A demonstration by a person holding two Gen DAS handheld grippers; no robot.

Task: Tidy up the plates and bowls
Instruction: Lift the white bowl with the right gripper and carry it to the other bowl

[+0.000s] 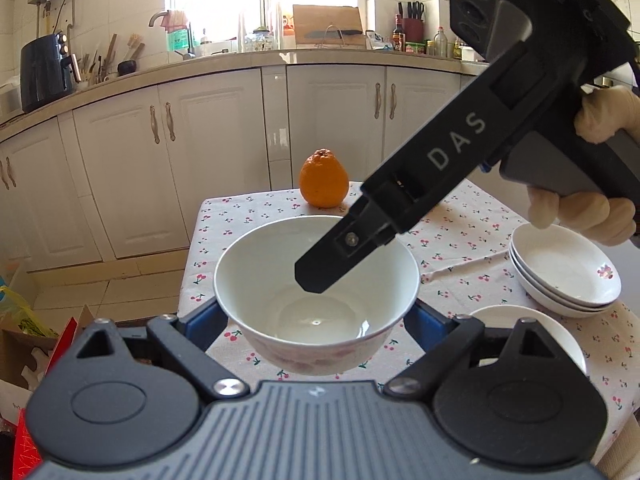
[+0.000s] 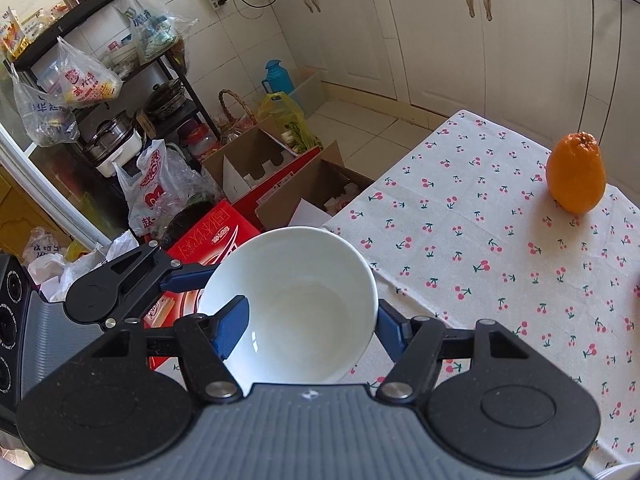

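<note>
A white bowl (image 1: 316, 296) is held above the cherry-print tablecloth (image 1: 472, 248). My left gripper (image 1: 316, 320) has its blue pads against the bowl's outer sides. My right gripper (image 1: 340, 256) comes in from the upper right and one finger dips inside the bowl. In the right wrist view the same bowl (image 2: 296, 304) sits between my right gripper's (image 2: 308, 324) blue fingers (image 2: 232, 328), one inside the rim and one outside. A stack of three white shallow plates (image 1: 564, 268) lies at the right. Another white plate (image 1: 532, 328) lies in front of it.
An orange fruit (image 1: 323, 178) stands on the far side of the table; it also shows in the right wrist view (image 2: 576, 176). White kitchen cabinets (image 1: 224, 152) stand behind. Cardboard boxes (image 2: 280, 176) and plastic bags (image 2: 160, 188) crowd the floor left of the table.
</note>
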